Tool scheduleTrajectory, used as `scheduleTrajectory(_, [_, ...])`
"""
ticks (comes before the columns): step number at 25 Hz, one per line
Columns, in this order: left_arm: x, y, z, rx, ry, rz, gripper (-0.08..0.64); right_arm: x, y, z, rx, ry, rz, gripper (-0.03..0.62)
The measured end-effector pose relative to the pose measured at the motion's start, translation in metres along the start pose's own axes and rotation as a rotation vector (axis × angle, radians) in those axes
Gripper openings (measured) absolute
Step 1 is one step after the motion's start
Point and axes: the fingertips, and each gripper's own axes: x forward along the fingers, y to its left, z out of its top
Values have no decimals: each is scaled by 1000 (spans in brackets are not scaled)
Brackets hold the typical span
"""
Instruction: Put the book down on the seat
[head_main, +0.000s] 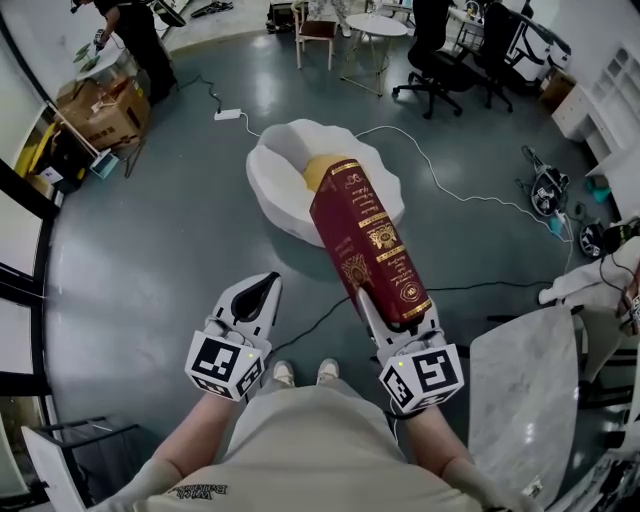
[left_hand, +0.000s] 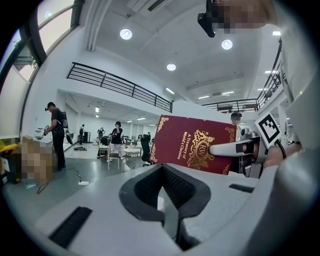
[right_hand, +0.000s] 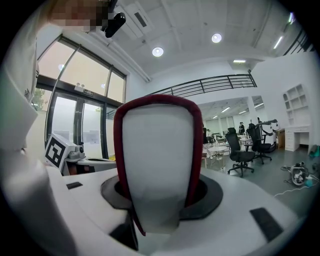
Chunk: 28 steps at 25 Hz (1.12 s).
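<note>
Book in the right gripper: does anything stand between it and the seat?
Nothing visible does. The right gripper holds the book in the air, its far end over the seat. A yellow thing lies in the seat, though.

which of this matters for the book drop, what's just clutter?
Job: book, clamped in the right gripper; seat; left gripper, shut and empty.
Clutter: office chairs, cardboard box, power strip, marble table.
</note>
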Motion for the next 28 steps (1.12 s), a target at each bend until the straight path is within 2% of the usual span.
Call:
scheduleTrajectory(20, [-7, 11, -11, 7, -24, 54, -2, 5, -10, -16, 18, -23, -5, 204])
scheduleTrajectory(28, [8, 11, -24, 19, -33, 62, -2, 10, -25, -26, 7, -46, 1, 204])
